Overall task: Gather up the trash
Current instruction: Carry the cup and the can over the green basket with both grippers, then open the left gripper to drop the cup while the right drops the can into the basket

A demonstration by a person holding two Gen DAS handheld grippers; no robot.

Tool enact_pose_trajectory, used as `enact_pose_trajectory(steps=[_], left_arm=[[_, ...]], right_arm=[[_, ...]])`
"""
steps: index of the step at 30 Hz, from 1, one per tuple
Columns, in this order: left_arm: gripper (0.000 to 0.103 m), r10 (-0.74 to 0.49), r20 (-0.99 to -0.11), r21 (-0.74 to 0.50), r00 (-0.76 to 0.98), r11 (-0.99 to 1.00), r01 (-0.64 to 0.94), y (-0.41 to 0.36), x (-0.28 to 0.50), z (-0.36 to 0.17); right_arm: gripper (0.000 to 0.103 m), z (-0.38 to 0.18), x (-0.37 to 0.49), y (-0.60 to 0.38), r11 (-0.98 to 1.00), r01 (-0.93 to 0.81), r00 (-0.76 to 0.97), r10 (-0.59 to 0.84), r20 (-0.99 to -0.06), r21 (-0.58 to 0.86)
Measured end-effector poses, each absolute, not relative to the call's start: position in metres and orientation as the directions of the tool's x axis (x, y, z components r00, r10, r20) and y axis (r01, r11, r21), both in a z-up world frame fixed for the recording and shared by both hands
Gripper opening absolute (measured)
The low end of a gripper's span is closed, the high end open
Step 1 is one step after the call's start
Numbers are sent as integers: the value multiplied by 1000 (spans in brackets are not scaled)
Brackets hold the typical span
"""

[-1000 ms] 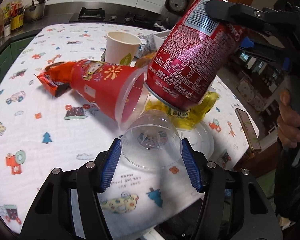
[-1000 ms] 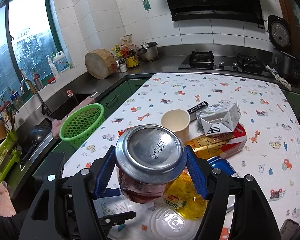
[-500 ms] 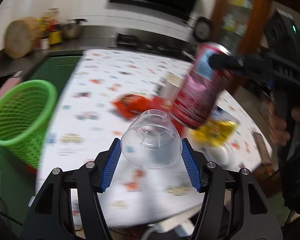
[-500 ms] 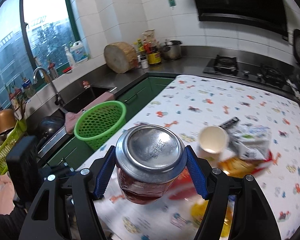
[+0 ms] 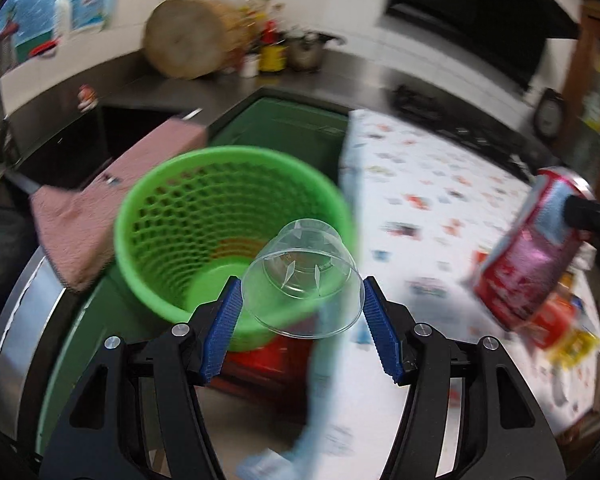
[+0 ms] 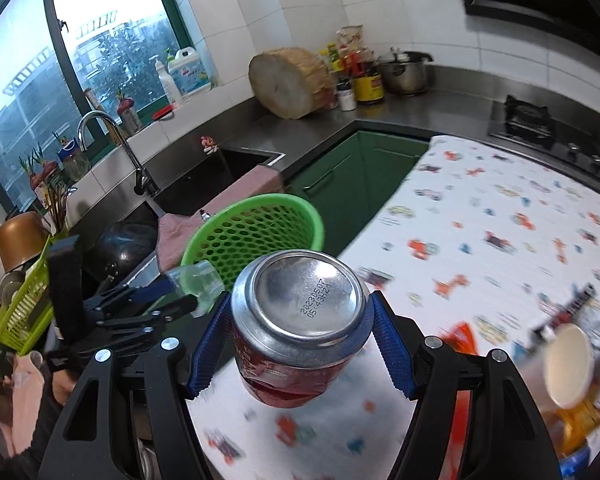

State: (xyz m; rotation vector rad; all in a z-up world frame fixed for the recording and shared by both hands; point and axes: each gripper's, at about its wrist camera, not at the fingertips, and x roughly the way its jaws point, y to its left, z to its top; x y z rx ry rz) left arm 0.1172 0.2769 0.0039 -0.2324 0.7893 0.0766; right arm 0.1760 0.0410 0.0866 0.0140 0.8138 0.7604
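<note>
Item: sink (image 6: 204, 184), dark, set in the steel counter below the window; a curved faucet (image 6: 108, 136) stood at its rim, and a pink cloth (image 5: 112, 196) was draped over the counter edge beside it.

Item: green basket (image 5: 228, 168), perforated plastic, upright past the table's left edge, between the counter and the table; something orange showed at its bottom, too blurred to name.

Item: left gripper (image 5: 302, 320), jaws clamped on a clear plastic cup (image 5: 300, 276). The blue pads pressed the cup's wide rim from both sides; the cup's base pointed away from the gripper. In the left wrist view the cup lay in front of the basket's open mouth, at its near rim.

Item: right gripper (image 6: 302, 344), jaws clamped on a red soda can (image 6: 300, 304), pads on opposite sides of its body, the silver stamped bottom facing the camera. The can was held over the table's left edge, right of the basket.

Item: table (image 6: 480, 216), covered in a white cloth printed with small cartoon figures. Near its right edge lay the remaining litter: a white paper cup (image 6: 564, 364) on its side, a yellow wrapper beside it, blurred.
</note>
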Motion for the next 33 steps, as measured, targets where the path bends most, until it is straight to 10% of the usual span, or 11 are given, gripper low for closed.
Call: enact_pose_trajectory(steps=[33], left_arm=[[75, 34, -767, -268, 640, 891, -368, 346, 143, -45]], right_arm=[[71, 14, 265, 165, 732, -545, 314, 631, -710, 409]])
